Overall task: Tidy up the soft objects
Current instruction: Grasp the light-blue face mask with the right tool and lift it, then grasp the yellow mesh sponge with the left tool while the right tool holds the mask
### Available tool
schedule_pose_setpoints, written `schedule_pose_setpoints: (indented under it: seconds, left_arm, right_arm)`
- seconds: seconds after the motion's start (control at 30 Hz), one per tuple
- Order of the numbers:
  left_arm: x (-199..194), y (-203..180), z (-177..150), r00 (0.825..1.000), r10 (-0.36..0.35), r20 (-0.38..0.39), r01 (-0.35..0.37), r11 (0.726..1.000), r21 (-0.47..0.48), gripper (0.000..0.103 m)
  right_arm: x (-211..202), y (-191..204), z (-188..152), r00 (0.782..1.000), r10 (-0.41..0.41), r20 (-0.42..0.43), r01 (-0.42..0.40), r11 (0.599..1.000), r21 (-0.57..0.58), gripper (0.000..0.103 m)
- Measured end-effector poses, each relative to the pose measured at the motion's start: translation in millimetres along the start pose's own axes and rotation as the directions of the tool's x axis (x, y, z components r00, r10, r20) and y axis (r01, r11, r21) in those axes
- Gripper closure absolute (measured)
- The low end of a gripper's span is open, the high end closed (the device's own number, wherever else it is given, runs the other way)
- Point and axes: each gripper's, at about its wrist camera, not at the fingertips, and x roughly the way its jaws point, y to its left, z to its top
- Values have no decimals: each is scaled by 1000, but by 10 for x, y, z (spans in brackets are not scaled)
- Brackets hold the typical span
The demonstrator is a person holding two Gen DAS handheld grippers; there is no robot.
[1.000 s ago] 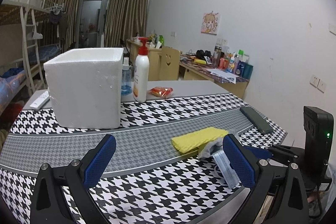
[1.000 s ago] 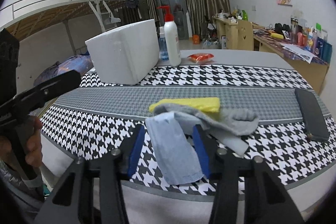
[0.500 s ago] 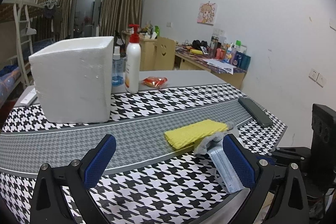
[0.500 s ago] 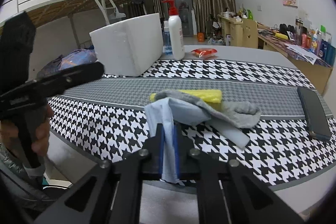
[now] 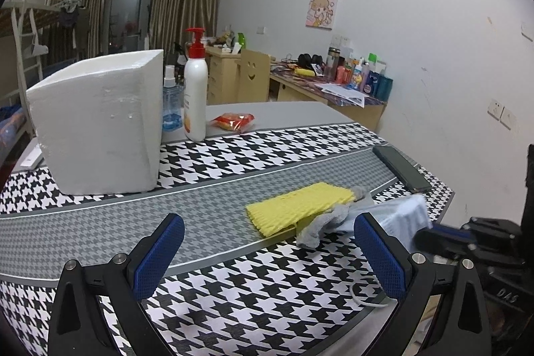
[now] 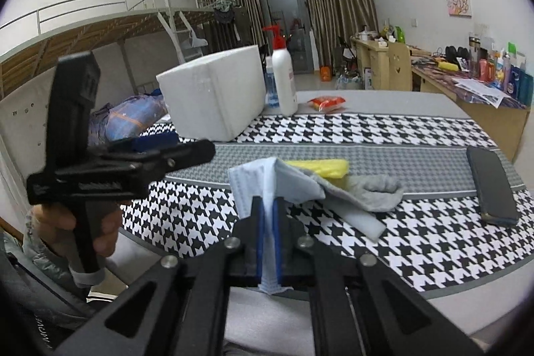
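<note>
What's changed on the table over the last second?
The right gripper closed on the blue mask and has lifted its near end off the table. The left gripper stayed open and empty, swinging slightly left. The grey sock, yellow sponge, phone and foam box stayed put.

We note the face mask [image 6: 267,186] as thin pleated non-woven cloth, matt pale blue. The sock [image 6: 373,192] reads as soft knitted grey fabric, slightly fuzzy. The sponge [image 5: 300,206] looks like ridged yellow foam, matt. The box [image 5: 96,122] appears to be white expanded foam, grainy and dull. The tablecloth [image 5: 233,155] is woven-looking houndstooth, matt. The phone [image 6: 490,186] is dark with a smooth sheen. The pump bottle [image 5: 195,95] is glossy white plastic. The left gripper [image 5: 267,259] pads [image 5: 160,256] show blue textured rubber on matt black plastic arms.
</note>
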Motion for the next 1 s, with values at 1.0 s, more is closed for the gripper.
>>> schedule_pose_setpoints:
  seconds: [1.0]
  left_arm:
    - [695,36,43,985,-17,-173,2,996,-89,9]
  right_arm:
    - [-260,-415,-69,983,-162,87,160,986,39,95]
